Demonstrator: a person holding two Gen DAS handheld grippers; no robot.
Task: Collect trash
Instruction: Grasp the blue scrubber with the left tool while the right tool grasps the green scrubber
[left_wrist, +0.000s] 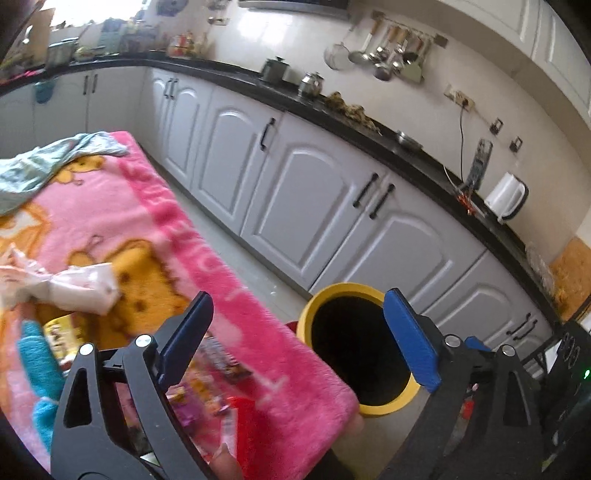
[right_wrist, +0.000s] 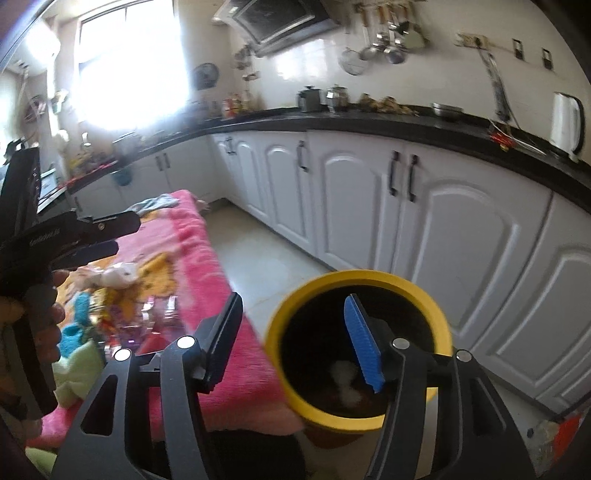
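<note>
Both empty and wide: right gripper (right_wrist: 291, 343) above yellow bin (right_wrist: 436, 314); left gripper (left_wrist: 299, 332) beside bin, nearer white wrapper (left_wrist: 85, 291) on pink blanket (left_wrist: 177, 218).

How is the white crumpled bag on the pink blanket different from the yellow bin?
The white crumpled bag is soft, squashed and lying flat on the pink blanket; the yellow bin is a stiff round tub standing upright on the floor beside the blanket. The bag is pale; the bin has a bright yellow rim and a dark inside. Neither is gripped by a claw.
</note>
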